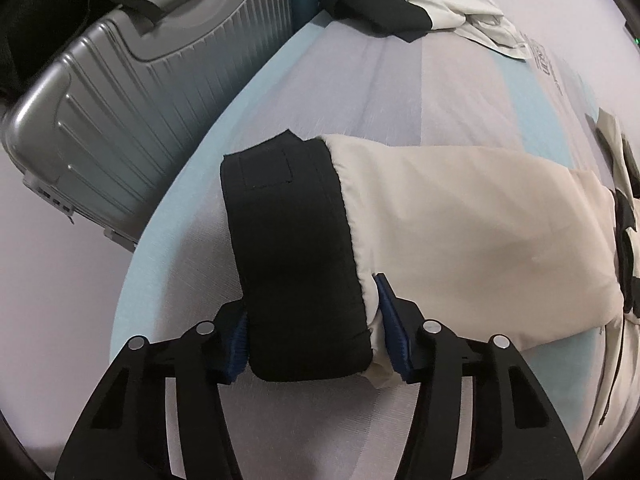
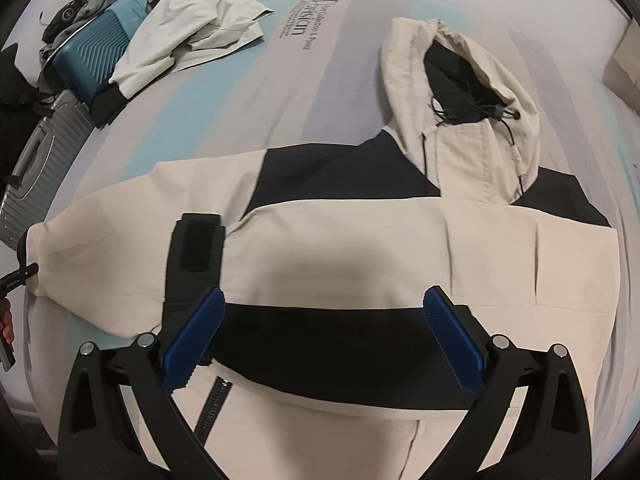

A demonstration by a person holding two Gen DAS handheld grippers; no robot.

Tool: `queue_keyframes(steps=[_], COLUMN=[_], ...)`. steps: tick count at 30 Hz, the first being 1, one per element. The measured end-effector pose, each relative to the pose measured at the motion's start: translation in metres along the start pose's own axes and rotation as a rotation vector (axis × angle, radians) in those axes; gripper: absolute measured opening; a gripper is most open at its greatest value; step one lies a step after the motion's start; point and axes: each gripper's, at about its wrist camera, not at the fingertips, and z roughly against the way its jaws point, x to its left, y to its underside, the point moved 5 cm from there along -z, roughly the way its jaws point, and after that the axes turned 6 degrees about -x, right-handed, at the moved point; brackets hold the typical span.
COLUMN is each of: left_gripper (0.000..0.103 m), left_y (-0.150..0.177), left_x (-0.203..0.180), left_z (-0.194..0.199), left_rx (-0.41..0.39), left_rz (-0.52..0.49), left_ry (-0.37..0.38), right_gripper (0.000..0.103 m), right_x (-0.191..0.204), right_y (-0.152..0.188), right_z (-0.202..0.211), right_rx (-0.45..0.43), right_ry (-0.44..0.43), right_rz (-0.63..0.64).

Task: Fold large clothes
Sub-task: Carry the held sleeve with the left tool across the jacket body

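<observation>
A cream and black hooded jacket (image 2: 360, 240) lies spread flat on the bed (image 2: 320, 80), hood (image 2: 460, 92) at the far side. One sleeve is folded across the chest, its black cuff (image 2: 198, 248) just ahead of my right gripper (image 2: 324, 344). That gripper hovers open over the jacket's black front band. The other sleeve (image 1: 460, 220) stretches toward the bed's edge. My left gripper (image 1: 316, 340) is shut on its black cuff (image 1: 296, 248), blue pads pressing both sides. In the right wrist view the left gripper (image 2: 16, 276) shows at the far left.
A silver ribbed suitcase (image 1: 132, 92) stands beside the bed's left edge, with a teal suitcase (image 2: 100, 52) behind it. Another white and black garment (image 2: 192, 28) lies crumpled at the bed's far corner. A cardboard box (image 2: 624, 68) sits at the far right.
</observation>
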Motion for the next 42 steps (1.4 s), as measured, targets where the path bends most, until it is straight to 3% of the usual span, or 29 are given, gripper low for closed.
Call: queue_keyframes(steps=[8, 16, 24, 31, 42], left_gripper=[0.048, 0.048, 0.048, 0.048, 0.048], left_y=[-0.012, -0.022, -0.022, -0.029, -0.027], left_x=[-0.016, -0.059, -0.137, -0.193, -0.311], left_z=[0.023, 0.063, 0.083, 0.091, 0.130], left_rx=[-0.052, -0.073, -0.054, -0.068, -0.118], left_rz=[0.003, -0.006, -0.119, -0.172, -0.210], left_ry=[-0.033, -0.032, -0.010, -0.014, 0.058], right_gripper=[0.096, 0.095, 0.095, 0.096, 0.096], right_x=[-0.013, -0.028, -0.067, -0.124, -0.187], right_y=[0.003, 0.005, 0.021, 0.037, 0.038], right_z=[0.000, 0.006, 0.018, 0.036, 0.071], right_rx=[0.003, -0.022, -0.038, -0.051, -0.077], right_ry=[0.017, 0.040, 0.072, 0.085, 0.107], right_rz=[-0.005, -0.017, -0.073, -0.159, -0.100])
